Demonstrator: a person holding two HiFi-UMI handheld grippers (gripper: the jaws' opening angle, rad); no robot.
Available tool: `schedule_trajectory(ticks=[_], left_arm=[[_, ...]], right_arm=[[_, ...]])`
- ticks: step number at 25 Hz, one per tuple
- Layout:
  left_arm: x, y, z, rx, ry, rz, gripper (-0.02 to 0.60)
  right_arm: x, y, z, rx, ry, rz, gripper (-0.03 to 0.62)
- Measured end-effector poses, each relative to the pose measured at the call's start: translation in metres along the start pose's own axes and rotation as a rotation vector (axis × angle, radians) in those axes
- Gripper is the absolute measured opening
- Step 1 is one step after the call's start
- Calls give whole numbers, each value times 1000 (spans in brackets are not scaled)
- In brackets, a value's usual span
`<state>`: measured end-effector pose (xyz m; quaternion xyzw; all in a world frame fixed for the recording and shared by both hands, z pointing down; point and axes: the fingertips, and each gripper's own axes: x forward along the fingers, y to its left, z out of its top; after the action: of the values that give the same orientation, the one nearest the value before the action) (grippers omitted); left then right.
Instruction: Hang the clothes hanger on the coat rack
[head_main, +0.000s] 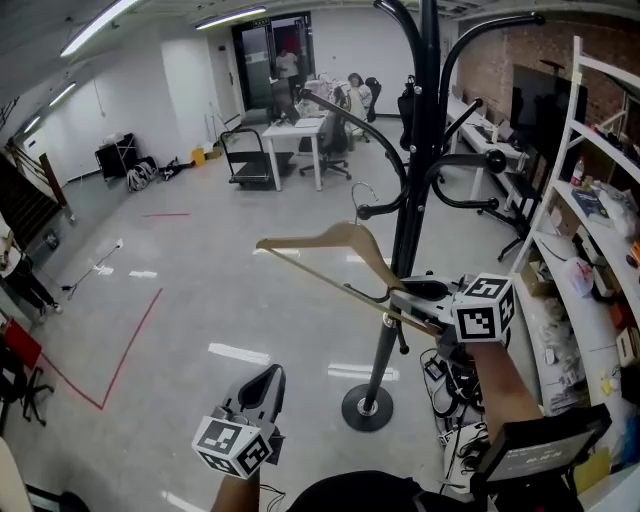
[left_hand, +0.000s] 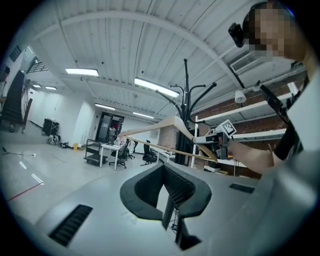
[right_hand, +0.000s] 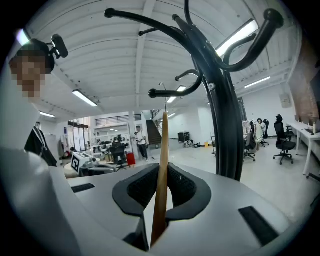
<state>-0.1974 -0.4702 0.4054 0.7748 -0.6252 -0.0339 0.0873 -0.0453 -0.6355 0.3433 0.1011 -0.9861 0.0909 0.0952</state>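
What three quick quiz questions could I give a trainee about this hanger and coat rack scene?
1. Multiple choice: what grips the wooden hanger?
A) the left gripper
B) the right gripper
C) both grippers
2. True or false: the left gripper has a shirt between its jaws.
3. Short answer: what does the black coat rack stand on?

Key: 1 B. 2 false, nothing is between its jaws. 3 the floor.
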Motion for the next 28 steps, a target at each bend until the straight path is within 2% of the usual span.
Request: schedule_trajectory(ticks=[10, 17, 21, 28], left_arm=[[20, 1, -9, -15, 26, -2, 0], [33, -7, -15, -12, 49, -32, 0], [35, -12, -15, -14, 52, -40, 0], [31, -10, -17, -15, 57, -35, 0]], right_arm=[[-13, -32, -8, 7, 0, -31, 55], [-26, -45, -23, -2, 17, -70, 55], [-31, -52, -28, -34, 46, -90, 55], [-33, -54, -36, -55, 38, -74, 55]])
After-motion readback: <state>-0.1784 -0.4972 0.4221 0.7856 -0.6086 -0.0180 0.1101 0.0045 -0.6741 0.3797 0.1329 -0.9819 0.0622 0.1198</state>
